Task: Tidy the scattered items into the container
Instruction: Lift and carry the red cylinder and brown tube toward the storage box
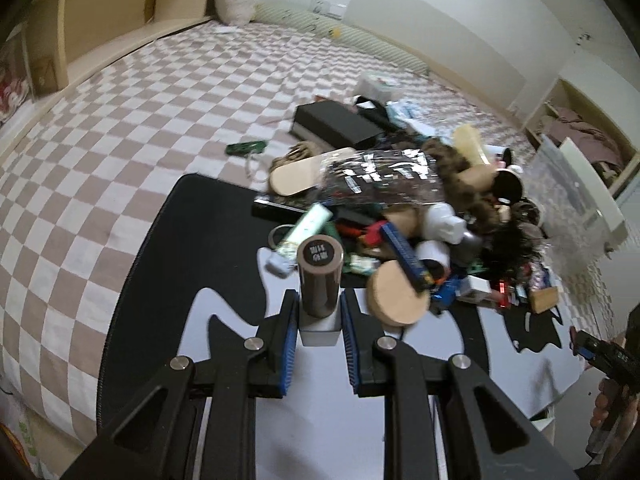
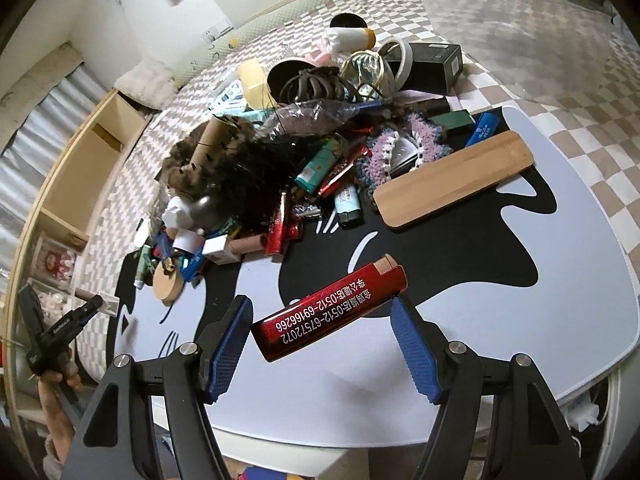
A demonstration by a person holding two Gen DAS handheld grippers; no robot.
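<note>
My left gripper [image 1: 319, 297] is shut on a brown cylindrical bottle [image 1: 319, 276] with a dark printed cap and a clear square base, held upright above the black-and-white mat [image 1: 160, 280]. In the right wrist view, my right gripper [image 2: 322, 312] is shut on a red lighter [image 2: 328, 308] with white print. It grips the lighter end to end and holds it above the mat [image 2: 520, 280]. A heap of scattered items [image 1: 400, 216] covers the far side of the mat: lighters, tubes, a round wooden disc [image 1: 398, 296], a wooden tray [image 2: 454, 180], hair ties and a plastic bag.
The mat lies on a checked bedspread [image 1: 120, 128]. A black box [image 1: 336, 122] sits behind the heap. A translucent plastic bin [image 1: 576, 188] stands at the right. Wooden shelves [image 1: 100, 20] line the far left. The left gripper and the hand holding it [image 2: 60, 332] show at the right wrist view's left edge.
</note>
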